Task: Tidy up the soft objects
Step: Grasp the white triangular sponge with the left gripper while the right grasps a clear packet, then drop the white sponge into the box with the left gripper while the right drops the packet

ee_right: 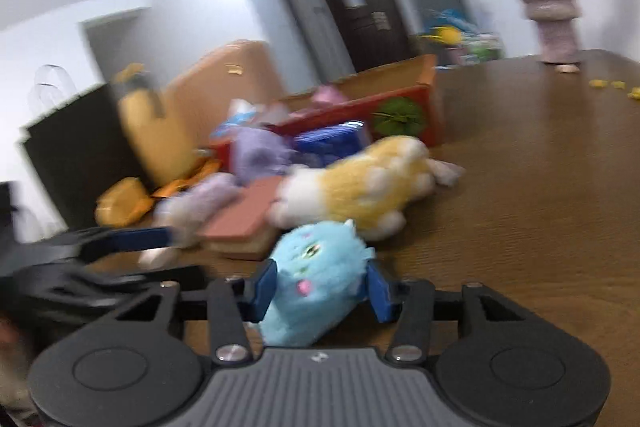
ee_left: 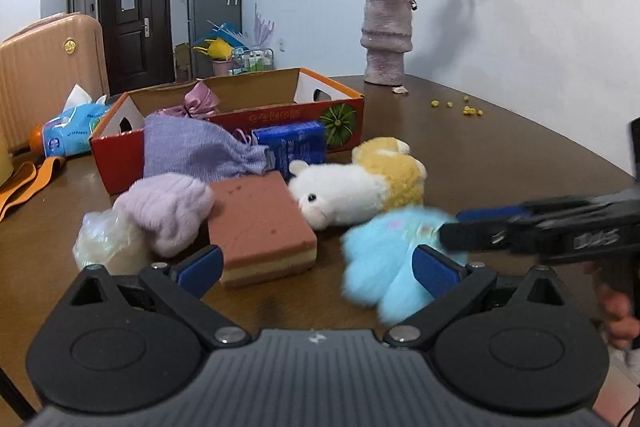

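Right gripper [ee_right: 322,291] is clamping the blue plush [ee_right: 316,279]: both blue pads are pressing into its fur, toy face toward the camera. Only the right wrist view is showing that squeeze; the left wrist view is showing the same blue plush [ee_left: 390,259] as a blur with the right gripper [ee_left: 452,227] coming in from the side, a hand [ee_left: 618,311] behind it.

Left gripper [ee_left: 318,263] is standing open with nothing between its pads, just short of the sponge block [ee_left: 260,227]. From the right wrist view the left gripper [ee_right: 160,239] is showing only as a blurred finger; its state is not readable there.

Landmark: sponge block, pink top, cream layers, lying flat on the table [ee_left: 500,155].
- Blue plush: near the block, on its gripper side.
- White-and-yellow plush dog [ee_left: 360,191]: lying on its side, snout touching the block's far corner.
- Lilac knit hat [ee_left: 172,211]: touching the block's other side, with a crumpled clear bag [ee_left: 104,239] beside it.
- Purple knit cloth [ee_left: 192,151] and blue packet [ee_left: 292,145]: just behind the block, against the red cardboard tray [ee_left: 344,119].
- Pink satin pouch [ee_left: 200,103]: inside the tray.
- Vase of dried roses [ee_left: 386,39]: well beyond the block, at the wall.

Right view is heavily motion-blurred; the left view is giving the sharp layout.
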Demonstrator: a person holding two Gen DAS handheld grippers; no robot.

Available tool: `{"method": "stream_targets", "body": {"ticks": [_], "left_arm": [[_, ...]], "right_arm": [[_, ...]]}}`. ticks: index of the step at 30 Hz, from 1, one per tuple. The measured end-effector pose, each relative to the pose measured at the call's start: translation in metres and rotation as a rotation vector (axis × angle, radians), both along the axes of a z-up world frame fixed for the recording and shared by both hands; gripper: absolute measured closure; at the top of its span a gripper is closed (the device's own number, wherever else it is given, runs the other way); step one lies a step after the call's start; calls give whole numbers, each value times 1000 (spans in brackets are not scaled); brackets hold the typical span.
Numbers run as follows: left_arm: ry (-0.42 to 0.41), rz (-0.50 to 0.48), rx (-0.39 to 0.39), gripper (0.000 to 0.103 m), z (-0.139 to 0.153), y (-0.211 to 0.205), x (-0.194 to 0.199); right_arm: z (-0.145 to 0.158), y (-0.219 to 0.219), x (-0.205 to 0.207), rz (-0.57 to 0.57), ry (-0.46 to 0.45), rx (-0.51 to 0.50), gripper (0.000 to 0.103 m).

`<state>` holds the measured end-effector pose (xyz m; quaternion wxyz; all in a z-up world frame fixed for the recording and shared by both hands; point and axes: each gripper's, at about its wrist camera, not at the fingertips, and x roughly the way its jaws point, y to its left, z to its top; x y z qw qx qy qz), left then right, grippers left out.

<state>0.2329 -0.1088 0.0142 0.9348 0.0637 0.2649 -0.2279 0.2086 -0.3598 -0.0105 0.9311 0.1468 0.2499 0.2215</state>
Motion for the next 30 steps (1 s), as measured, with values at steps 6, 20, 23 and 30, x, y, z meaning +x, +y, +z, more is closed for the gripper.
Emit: {"method": "stream_targets", "body": {"ticks": [6,20,23,30], "left_arm": [[-4,44,8,1,5,-6,24],[70,504,101,10,-7,107,35],[97,536,95,18,-17,112,33],[90,487,69,46,-23,105,27]], "right_arm": [[17,-32,38,-208,-42,-174,51],[4,-15,163,86,22,-388,67],[-2,-4,169,145,43,-415,78],[-5,-3,162,120,26,-425,86]]}}
